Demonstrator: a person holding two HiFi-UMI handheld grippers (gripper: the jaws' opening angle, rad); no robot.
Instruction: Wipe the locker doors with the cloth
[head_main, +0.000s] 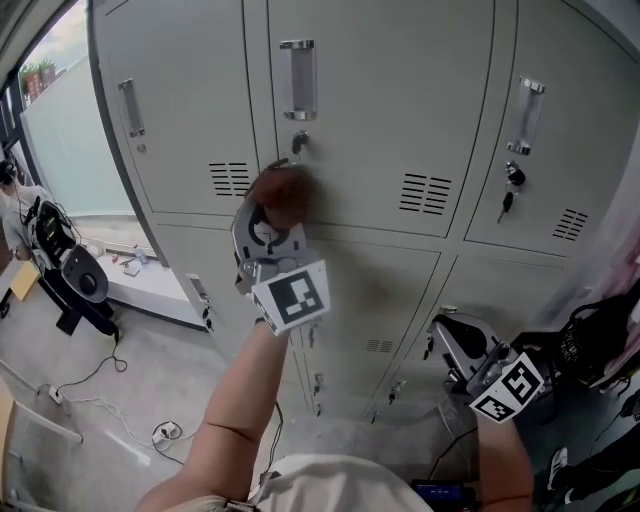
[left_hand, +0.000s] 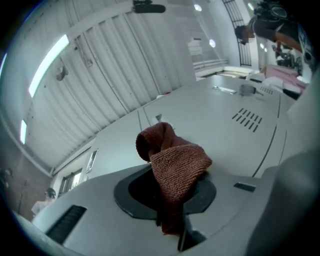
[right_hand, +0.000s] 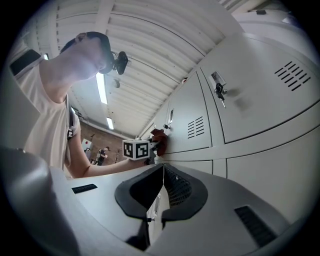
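Up close, left gripper (left_hand: 170, 200) clamps a rust-red cloth (left_hand: 175, 160); only the head view shows it against a locker door (head_main: 400, 110), right gripper (head_main: 455, 345) low, jaws together.

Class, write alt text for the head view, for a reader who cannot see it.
The left tongs press a reddish-brown cloth against a grey locker door, just below its handle. The right tongs hang low at the right, holding nothing.
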